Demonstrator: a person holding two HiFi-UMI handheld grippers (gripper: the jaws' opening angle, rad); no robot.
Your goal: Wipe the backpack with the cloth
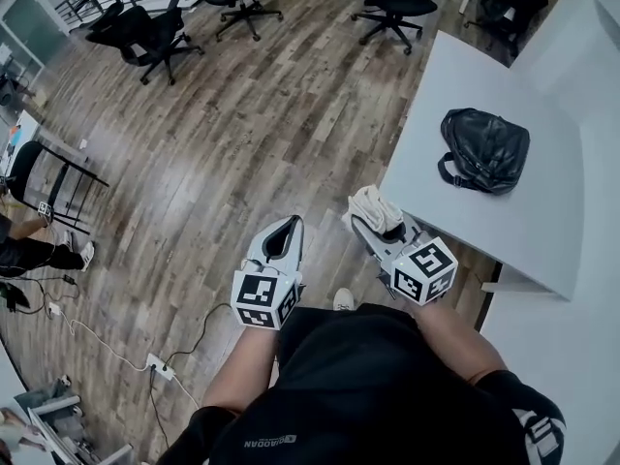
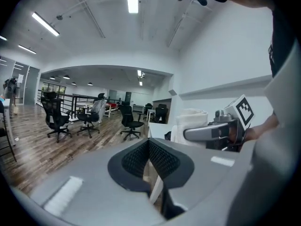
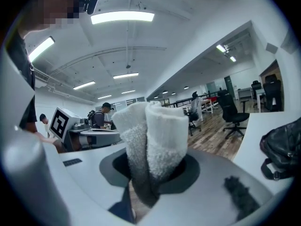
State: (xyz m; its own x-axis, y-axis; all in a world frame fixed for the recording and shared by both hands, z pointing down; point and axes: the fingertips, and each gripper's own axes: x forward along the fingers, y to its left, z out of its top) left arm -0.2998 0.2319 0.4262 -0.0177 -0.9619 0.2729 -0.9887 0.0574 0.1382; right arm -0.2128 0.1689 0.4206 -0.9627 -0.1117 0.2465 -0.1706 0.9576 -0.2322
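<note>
White terry cloth (image 3: pixel 151 126) stands folded, pinched between my right tongs (image 3: pixel 150 173). My left tongs (image 2: pixel 149 154) are closed, pads together with nothing between them. I hold both side by side above the wood floor (image 1: pixel 242 143), the right pair just at the near edge of the white bench (image 1: pixel 455 211). The black backpack (image 1: pixel 484 150) lies on the bench, well apart from the cloth, ahead and to my right. Office chairs (image 1: pixel 155 32) stand farther across the floor.

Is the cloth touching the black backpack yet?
No, the cloth is clamped in the right tool, well apart from the backpack lying on the table.
</note>
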